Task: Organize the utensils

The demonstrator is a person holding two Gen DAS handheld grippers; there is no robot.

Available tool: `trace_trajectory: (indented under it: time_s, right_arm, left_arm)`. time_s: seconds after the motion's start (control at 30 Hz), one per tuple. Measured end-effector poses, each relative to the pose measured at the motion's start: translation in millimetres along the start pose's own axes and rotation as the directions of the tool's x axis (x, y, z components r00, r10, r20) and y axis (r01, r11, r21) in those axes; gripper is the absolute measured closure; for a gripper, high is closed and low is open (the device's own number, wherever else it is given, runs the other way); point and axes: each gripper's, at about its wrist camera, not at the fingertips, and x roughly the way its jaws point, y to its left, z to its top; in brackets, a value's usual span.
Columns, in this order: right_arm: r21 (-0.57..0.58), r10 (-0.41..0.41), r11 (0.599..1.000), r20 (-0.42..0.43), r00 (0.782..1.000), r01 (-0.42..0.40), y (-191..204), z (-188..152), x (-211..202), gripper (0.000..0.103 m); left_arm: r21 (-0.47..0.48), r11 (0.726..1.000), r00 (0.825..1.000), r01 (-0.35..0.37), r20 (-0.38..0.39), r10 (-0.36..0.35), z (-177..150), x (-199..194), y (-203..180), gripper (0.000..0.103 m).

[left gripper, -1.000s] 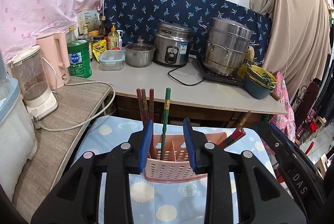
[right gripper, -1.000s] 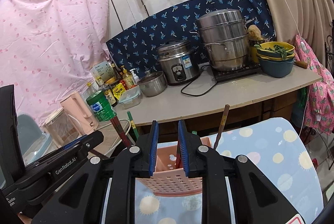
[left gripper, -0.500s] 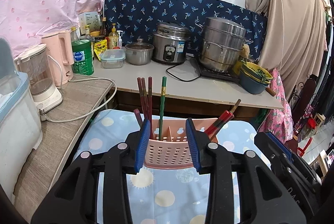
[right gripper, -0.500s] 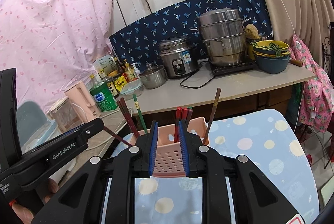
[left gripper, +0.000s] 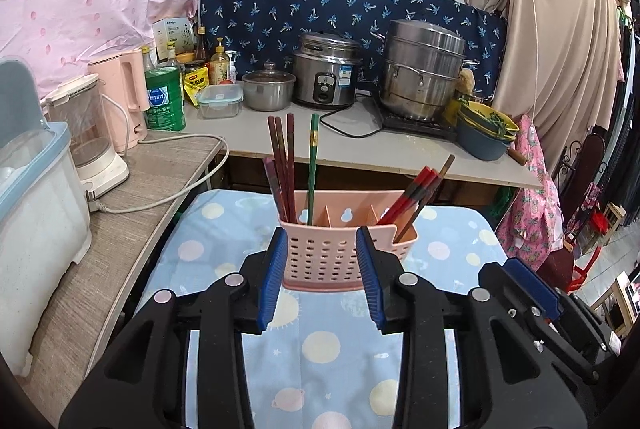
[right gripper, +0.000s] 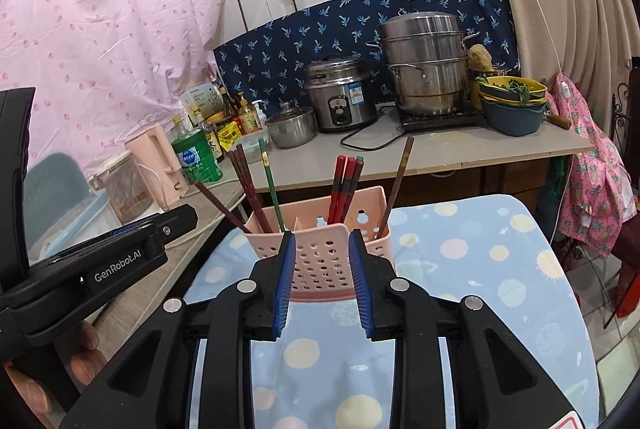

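Observation:
A pink perforated utensil caddy stands on a table with a blue dotted cloth; it also shows in the right wrist view. Its left compartment holds dark red chopsticks and a green one. Its right compartment holds red chopsticks and a brown one. My left gripper is open and empty, just in front of the caddy. My right gripper is open and empty, also just in front of it. The left gripper's body shows at the left of the right wrist view.
A counter behind the table carries a rice cooker, a steel steamer pot, a small pot, stacked bowls and bottles. A side shelf at left holds a blender, a kettle and a white bin.
Both grippers have drawn back from the caddy and their jaws have opened wider. The caddy now stands free on the cloth, farther from both cameras.

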Motion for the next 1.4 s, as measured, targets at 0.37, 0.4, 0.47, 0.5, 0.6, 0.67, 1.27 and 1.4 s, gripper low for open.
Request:
trace_trajectory:
  time_s: [0.37, 0.4, 0.47, 0.5, 0.6, 0.67, 1.27, 1.4]
  right_arm:
    - [-0.034, -0.035, 0.999, -0.047, 0.998, 0.033, 0, -27, -6, 0.067]
    - [-0.033, -0.042, 0.999, -0.048, 0.998, 0.04, 0, -29, -7, 0.066]
    - [-0.038, -0.05, 0.998, -0.055, 0.997, 0.048, 0, -33, -8, 0.06]
    - [-0.039, -0.054, 0.998, -0.057, 0.997, 0.052, 0, -35, -8, 0.059]
    - [-0.048, -0.068, 0.997, -0.063, 0.996, 0.065, 0, -40, -8, 0.057]
    - [-0.053, -0.074, 0.996, -0.074, 0.995, 0.07, -1, -44, -7, 0.056]
    - [-0.092, -0.136, 0.988, -0.123, 0.983, 0.125, -2, -65, 9, 0.041]
    - [-0.095, -0.151, 0.986, -0.128, 0.98, 0.139, -3, -67, 12, 0.037]
  left_arm:
    - [0.028, 0.999, 0.999, -0.03, -0.033, 0.031, -30, 0, -3, 0.053]
    - [0.031, 0.999, 0.999, -0.034, -0.034, 0.035, -32, 0, -3, 0.05]
    - [0.038, 0.998, 0.998, -0.046, -0.036, 0.047, -37, 0, -4, 0.043]
    - [0.041, 0.998, 0.998, -0.055, -0.036, 0.057, -40, 0, -4, 0.04]
    - [0.044, 0.997, 0.997, -0.065, -0.044, 0.067, -46, 1, -3, 0.035]
    - [0.039, 0.997, 0.996, -0.069, -0.052, 0.071, -51, 2, -1, 0.033]
    - [0.022, 0.992, 0.987, -0.122, -0.099, 0.123, -67, 20, 13, 0.015]
    - [0.026, 0.991, 0.985, -0.131, -0.106, 0.133, -69, 24, 13, 0.012]
